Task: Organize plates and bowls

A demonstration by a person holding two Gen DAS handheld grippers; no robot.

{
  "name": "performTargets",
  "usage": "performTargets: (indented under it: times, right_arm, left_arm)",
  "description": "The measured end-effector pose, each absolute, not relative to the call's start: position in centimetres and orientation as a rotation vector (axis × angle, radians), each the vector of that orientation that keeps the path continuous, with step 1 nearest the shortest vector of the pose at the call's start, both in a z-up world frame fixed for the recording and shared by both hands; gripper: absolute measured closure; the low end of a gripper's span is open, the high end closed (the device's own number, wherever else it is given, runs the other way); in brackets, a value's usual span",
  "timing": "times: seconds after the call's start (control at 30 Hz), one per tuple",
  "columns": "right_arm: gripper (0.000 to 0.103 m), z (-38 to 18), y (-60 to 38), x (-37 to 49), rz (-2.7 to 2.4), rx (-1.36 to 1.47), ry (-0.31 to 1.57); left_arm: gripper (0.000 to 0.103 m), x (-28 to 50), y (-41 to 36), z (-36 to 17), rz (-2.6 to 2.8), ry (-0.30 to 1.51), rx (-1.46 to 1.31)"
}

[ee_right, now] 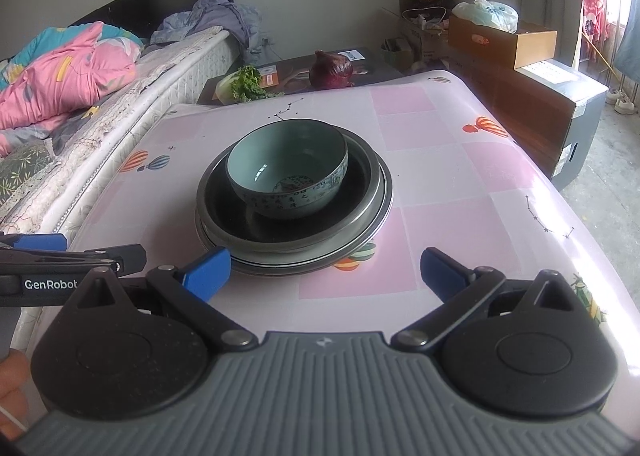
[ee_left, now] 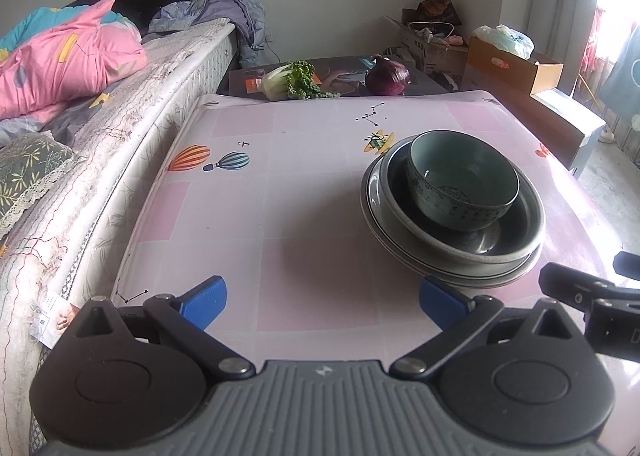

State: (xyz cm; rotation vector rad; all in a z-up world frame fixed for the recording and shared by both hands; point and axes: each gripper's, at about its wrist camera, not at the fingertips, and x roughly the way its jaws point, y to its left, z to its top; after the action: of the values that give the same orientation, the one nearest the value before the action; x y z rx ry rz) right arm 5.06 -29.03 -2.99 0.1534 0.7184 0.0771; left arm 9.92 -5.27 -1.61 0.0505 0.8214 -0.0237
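Both claws hover low over the near edge of the desk [ee_right: 460,184], spread wide and holding nothing: the right claw [ee_right: 325,270] faces the stack almost head on, the left claw [ee_left: 322,302] sits off to the stack's left, with its right finger just short of the plates' rim.

Just beyond them the crockery is already nested near the middle of the desk: a teal bowl [ee_right: 288,166] stands upright in a dark, deep dish [ee_right: 360,192], and that dish rests on what look like two flat plates [ee_right: 372,234]. The bowl sits a little off-centre, toward the left and far side as the right claw sees it.

I'd judge the stacking all but done, so what remains is tidying or letting go. If the bowl wants centring, nudge it at the rim with one finger, slowly, since glazed ware slides. To shift the whole stack, take the lowest plate from both sides and keep it level; pinching only the bowl would leave the plates behind.

Farther back, on a lower dark surface, lie some greens [ee_right: 244,86] and a red onion [ee_right: 331,70], well clear. The bed [ee_right: 120,112] runs along the left.
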Motion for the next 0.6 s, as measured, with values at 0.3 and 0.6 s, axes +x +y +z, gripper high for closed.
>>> performTargets:
  times: [0.3, 0.6]
  right_arm:
    - [0.001, -2.85, -29.01, 4.95, 0.075, 0.150, 0.719]
    - [0.001, -2.94, -29.03, 4.74, 0.075, 0.150, 0.722]
  left_arm:
    - [0.000, 9.87, -5.26, -1.54, -0.023, 0.821, 0.050]
    - [0.000, 9.77, -5.20, -1.65, -0.024, 0.822, 0.051]
